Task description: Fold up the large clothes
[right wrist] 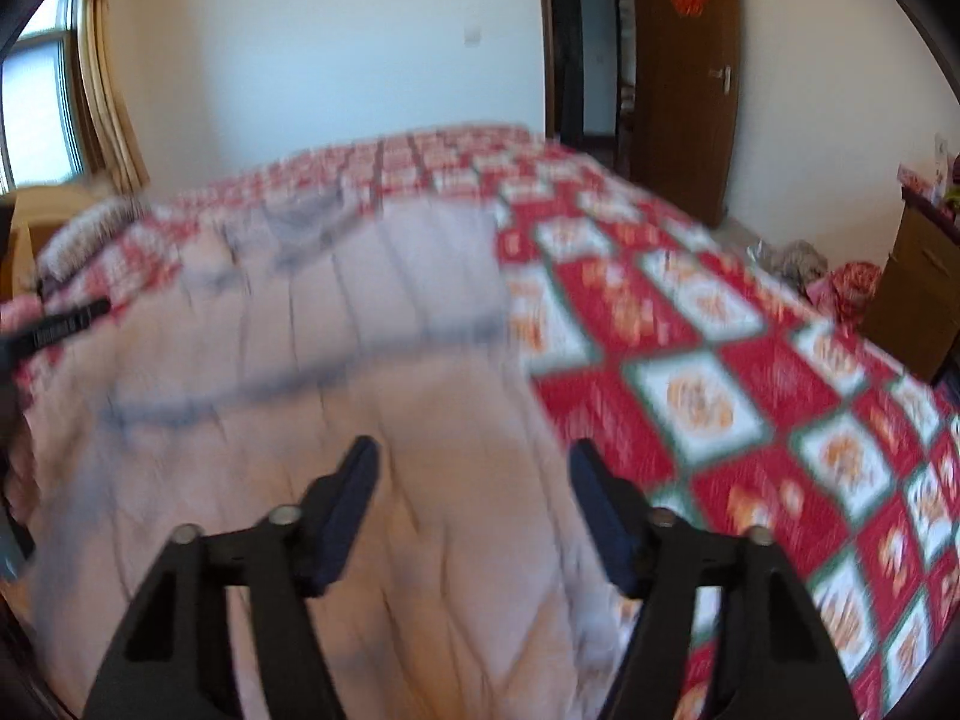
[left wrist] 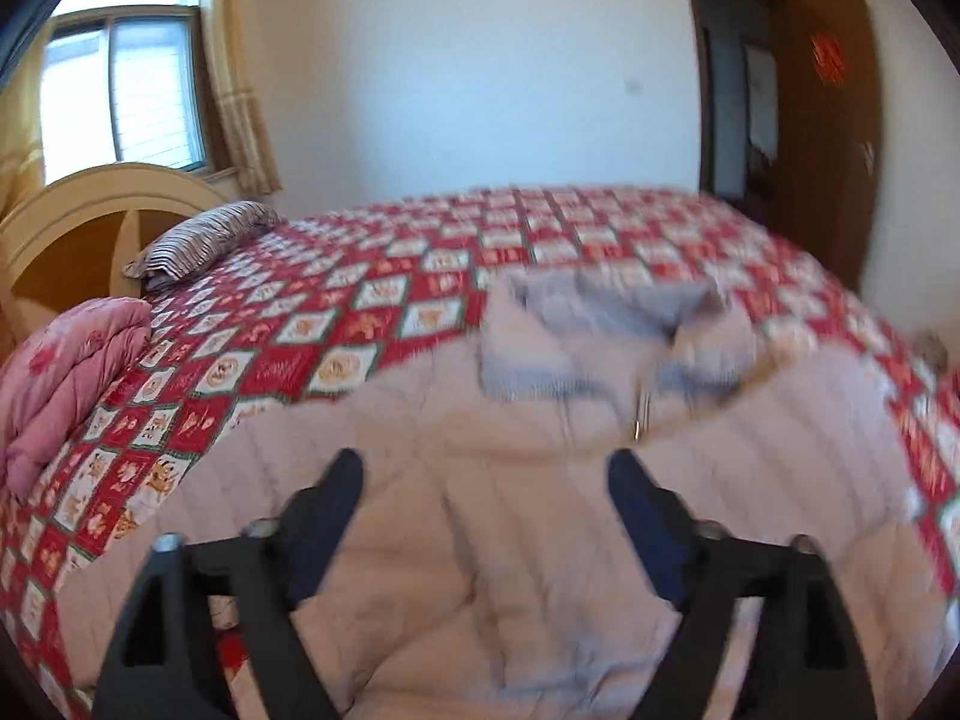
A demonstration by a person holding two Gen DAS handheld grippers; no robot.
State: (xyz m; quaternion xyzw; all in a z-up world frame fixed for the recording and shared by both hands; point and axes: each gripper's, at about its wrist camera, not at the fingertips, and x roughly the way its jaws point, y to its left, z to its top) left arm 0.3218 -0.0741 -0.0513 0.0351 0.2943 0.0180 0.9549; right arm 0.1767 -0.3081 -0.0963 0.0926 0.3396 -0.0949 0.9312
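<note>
A pale pink quilted jacket (left wrist: 510, 540) lies spread on the bed, its grey-blue collar (left wrist: 600, 312) at the far end and a metal zip pull (left wrist: 641, 420) just below it. My left gripper (left wrist: 486, 459) hovers over the jacket's middle, open, with nothing between its fingers. In the right wrist view the same jacket (right wrist: 360, 420) fills the left half, a fold lying across it. My right gripper (right wrist: 475, 447) is open above the jacket's right edge and holds nothing. A black finger of the left gripper (right wrist: 60, 321) shows at that view's left edge. Both views are blurred.
A red and white patterned bedspread (left wrist: 360, 276) covers the bed. A striped pillow (left wrist: 204, 237) and a folded pink quilt (left wrist: 66, 372) lie by the headboard (left wrist: 90, 222) at the left. Beyond the bed stands a brown door (right wrist: 684, 90); a wooden cabinet (right wrist: 924, 300) stands at the right.
</note>
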